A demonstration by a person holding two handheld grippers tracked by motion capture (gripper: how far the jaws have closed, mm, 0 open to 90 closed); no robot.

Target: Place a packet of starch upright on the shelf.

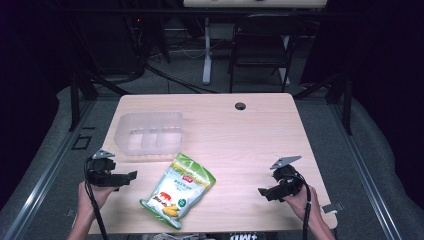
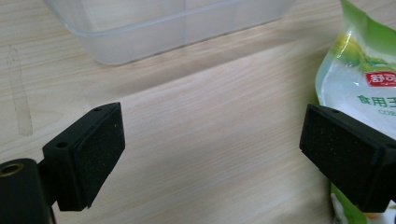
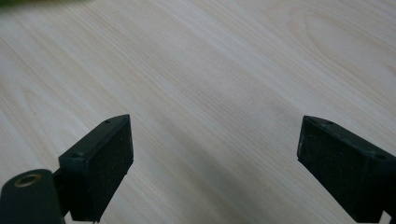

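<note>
**Both grippers spread wide, snack bag lying between them**

Left gripper (image 1: 131,176) sits at the near left edge of the wooden table (image 1: 250,130), held in the person's left hand (image 1: 92,196), and its jaws point toward the middle of the table. Seen from its own camera, left gripper (image 2: 212,154) has its two black padded jaws spread wide with nothing but bare wood between them; it grips nothing. Just past its far jaw lies the green and clear snack bag (image 2: 362,79), with white and red print on its face, close to that jaw though I cannot tell whether they touch.

From the high view the snack bag (image 1: 178,190) lies flat near the front edge of the table, tilted, between the two grippers and closer to the left one. Behind it, apart from its top corner, stands a clear plastic container (image 1: 148,131) with dividers inside; the left gripper view shows that container (image 2: 154,28) at the top of the frame.

Right gripper (image 1: 264,192) rests at the near right, in the person's right hand (image 1: 299,200), well apart from the bag. Its own view shows right gripper (image 3: 215,158) with jaws released wide over plain wood.
</note>
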